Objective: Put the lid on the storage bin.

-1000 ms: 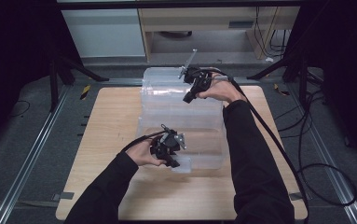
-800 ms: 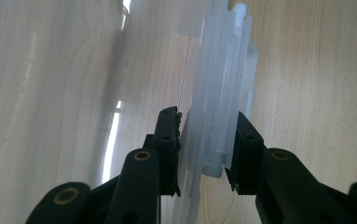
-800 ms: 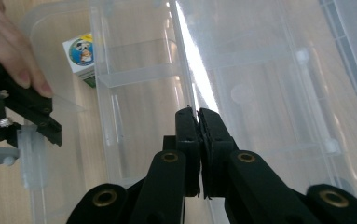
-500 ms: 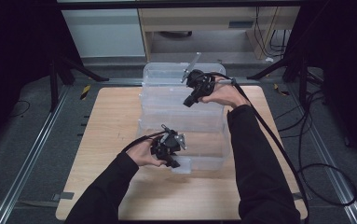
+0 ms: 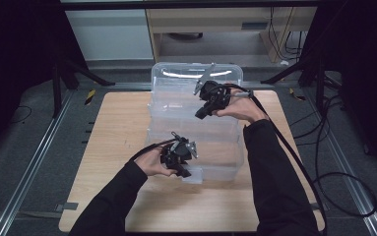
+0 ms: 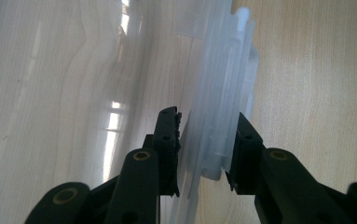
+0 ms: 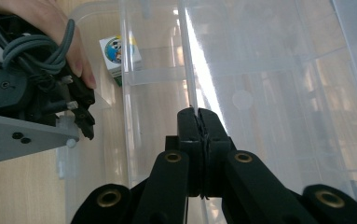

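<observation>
Two black jaws of the left gripper (image 6: 203,142) rise from the bottom edge, set apart from each other. Between them stands the thick edge of a clear plastic box (image 6: 223,98), a ridged, cloudy rim with a small tab at its lower end. The left jaw sits just beside the rim on the box's side, the right jaw just beside it on the outer side; whether either touches cannot be told. Pale wooden table (image 6: 306,70) shows at right, and again through the box's glossy wall at left
</observation>
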Available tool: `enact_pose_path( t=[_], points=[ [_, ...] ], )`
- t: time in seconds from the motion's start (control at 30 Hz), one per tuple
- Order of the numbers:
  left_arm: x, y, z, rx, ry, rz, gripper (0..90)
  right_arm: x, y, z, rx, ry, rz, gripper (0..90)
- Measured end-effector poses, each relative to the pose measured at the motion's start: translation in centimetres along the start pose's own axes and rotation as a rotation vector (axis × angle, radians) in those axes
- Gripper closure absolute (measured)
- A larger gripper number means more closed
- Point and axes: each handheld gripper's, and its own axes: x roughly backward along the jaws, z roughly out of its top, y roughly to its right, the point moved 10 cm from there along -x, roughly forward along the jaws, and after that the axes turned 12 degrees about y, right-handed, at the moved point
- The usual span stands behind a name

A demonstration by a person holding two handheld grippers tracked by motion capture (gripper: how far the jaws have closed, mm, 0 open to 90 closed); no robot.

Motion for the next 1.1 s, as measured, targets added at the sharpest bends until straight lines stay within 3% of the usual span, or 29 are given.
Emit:
enact_pose_path(
  t=[0.23,0.6,1.1],
  points=[
    [0.0,0.1,0.0,-0.008,-0.001,0.006,68.1,0.1,-1.2,-0.2,0.006,-0.005,0.003,89.7],
    [0.1,0.1,-0.1,-0.017,0.002,0.010,67.8,0.1,-3.3,-1.1,0.006,0.031,0.020,89.8],
    [0.1,0.2,0.0,-0.035,-0.001,0.026,66.9,-0.2,-4.8,-1.8,-0.003,0.069,0.028,89.7]
  ],
)
